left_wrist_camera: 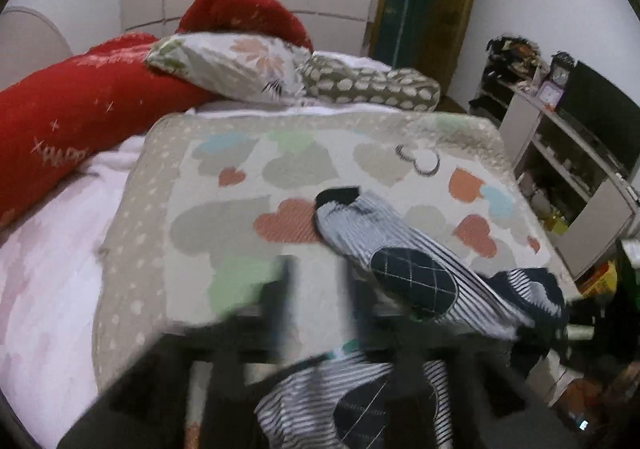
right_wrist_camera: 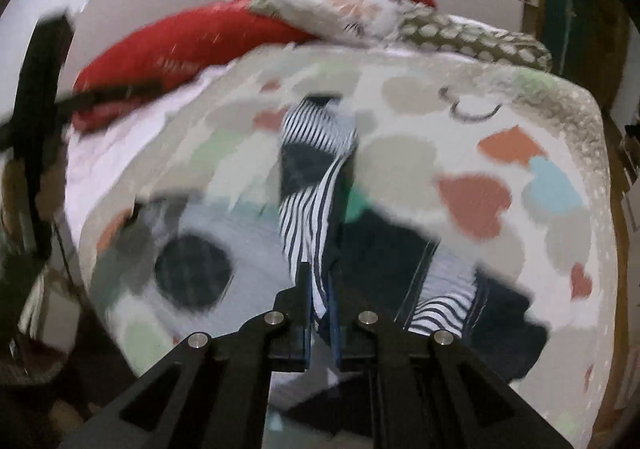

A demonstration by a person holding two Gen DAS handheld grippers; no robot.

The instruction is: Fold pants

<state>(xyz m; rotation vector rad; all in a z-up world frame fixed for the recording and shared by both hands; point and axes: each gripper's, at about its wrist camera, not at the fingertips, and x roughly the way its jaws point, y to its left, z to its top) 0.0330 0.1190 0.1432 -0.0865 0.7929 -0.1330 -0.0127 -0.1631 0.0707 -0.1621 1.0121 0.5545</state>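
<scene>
One pair of striped pants (left_wrist_camera: 404, 249) lies on the heart-print blanket (left_wrist_camera: 248, 217). Right gripper (right_wrist_camera: 320, 289) is pinched on a fold of them. Left gripper (left_wrist_camera: 316, 289) blurred; fingers apart, grip unclear. Two red pillows (left_wrist_camera: 80, 117), two patterned ones behind. Shelf (left_wrist_camera: 560, 153) at right.

The pants (left_wrist_camera: 404, 249) lay on a blanket (left_wrist_camera: 224, 217) spread over the bed (left_wrist_camera: 48, 273), one leg reaching toward the pillows (left_wrist_camera: 240, 69) at the bed's far end. A shelf unit (left_wrist_camera: 560, 153) stood right of the bed.
</scene>
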